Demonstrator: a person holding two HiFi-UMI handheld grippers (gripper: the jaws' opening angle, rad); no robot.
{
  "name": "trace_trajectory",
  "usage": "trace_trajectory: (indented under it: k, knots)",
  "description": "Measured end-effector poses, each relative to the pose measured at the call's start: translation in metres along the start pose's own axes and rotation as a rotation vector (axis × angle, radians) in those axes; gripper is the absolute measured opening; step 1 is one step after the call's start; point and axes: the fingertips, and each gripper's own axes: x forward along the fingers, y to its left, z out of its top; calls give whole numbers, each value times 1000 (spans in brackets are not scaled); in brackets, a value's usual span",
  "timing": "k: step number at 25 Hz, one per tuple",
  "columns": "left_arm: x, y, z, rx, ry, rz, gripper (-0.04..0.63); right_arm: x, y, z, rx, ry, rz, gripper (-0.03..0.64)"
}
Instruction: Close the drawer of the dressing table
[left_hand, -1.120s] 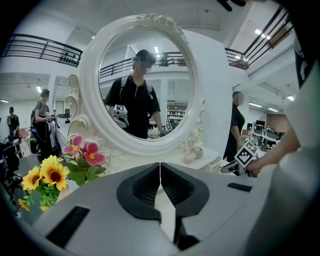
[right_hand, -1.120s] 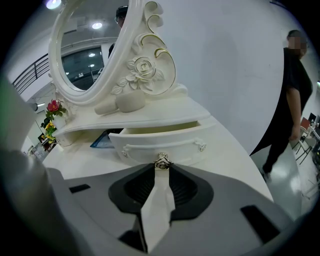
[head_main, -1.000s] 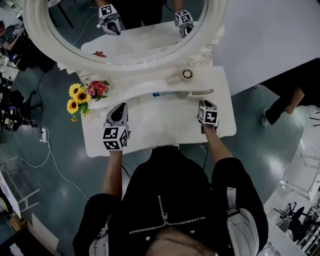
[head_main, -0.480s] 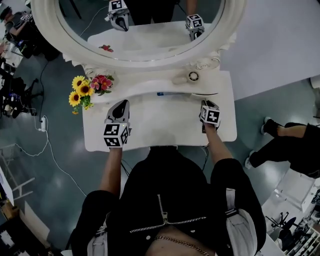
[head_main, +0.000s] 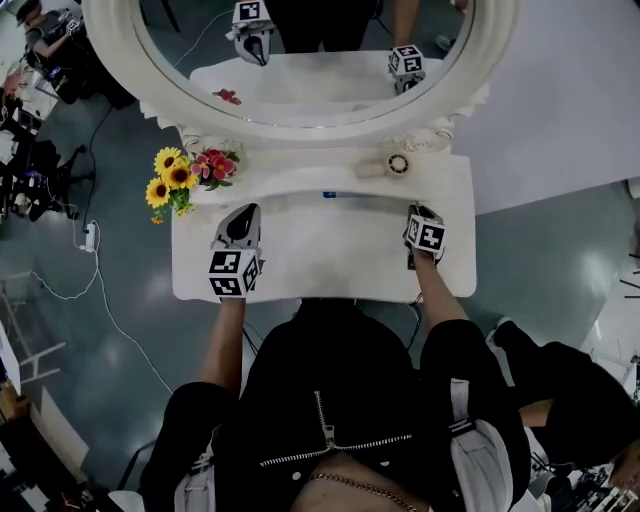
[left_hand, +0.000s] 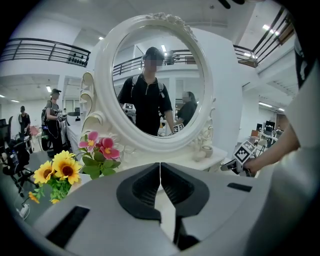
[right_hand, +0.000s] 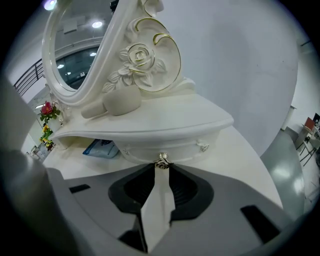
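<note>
**Item: dressing table (head_main: 300, 262), white, with oval mirror (head_main: 470, 95). Head view.**

- **Drawer (right_hand: 167, 146):** sits under the raised shelf, at one o'clock of the table top. A second ago its front stuck out well past the shelf edge. Now the front lies tucked beneath the overhang and hardly shows from above. Judged nearly shut. Whether it is fully seated cannot be told.
- **Knob (right_hand: 161, 160):** small, metal, in the middle of the drawer front.
- **Right claw (right_hand: 161, 166):** narrow, its tips pinched on the knob. In the head view the right claw (head_main: 414, 211) has travelled toward twelve o'clock along with the drawer.
- **Left claw (left_hand: 160, 167):** tips together, nothing between them. In the head view the left claw (head_main: 243, 209) is at nine o'clock of the table top, idle, well apart from the drawer.
- **Blue packet (right_hand: 101, 148):** under the shelf, at nine o'clock of the knob and clear of the drawer front.
- **Flowers (head_main: 185, 178):** at ten o'clock, untouched.
- **Small pot (head_main: 398, 164):** on the shelf, at twelve o'clock of the right claw.

**Remaining work, judged:** at most a short last push toward twelve o'clock, then let go of the knob.
</note>
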Motion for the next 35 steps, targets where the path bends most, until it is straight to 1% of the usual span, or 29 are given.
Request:
trace_trajectory:
  k: [10,13,16,19,23,25,27,32,35]
  knots:
    - [-7,11,-3,-15,6,27,21,5,-1,5,-4,-9,1,101]
    - [-6,12,-3,-13,4,22,21,5,0,6,-9,-19,-1,107]
    - [-4,10,-1,-10,1,10,21,1,1,4,-3,-22,-13,132]
    - [-1,6,2,-6,-8,-7,21,-13,4,-1,-28,-30,-19,140]
    - [1,2,6,-1,-26,-27,21,-38,19,-2,-77,-93,21,115]
    - [1,-1,8,3,-35,-38,21,-52,29,3,-100,-127,47,75]
    - [-1,-4,10,8,-42,-46,21,-62,40,8,-124,-159,74,66]
    - [-5,-12,16,28,-64,-67,21,-92,76,39,-203,-274,123,11]
    - [-9,-14,22,46,-80,-76,21,-108,97,60,-219,-336,153,6]
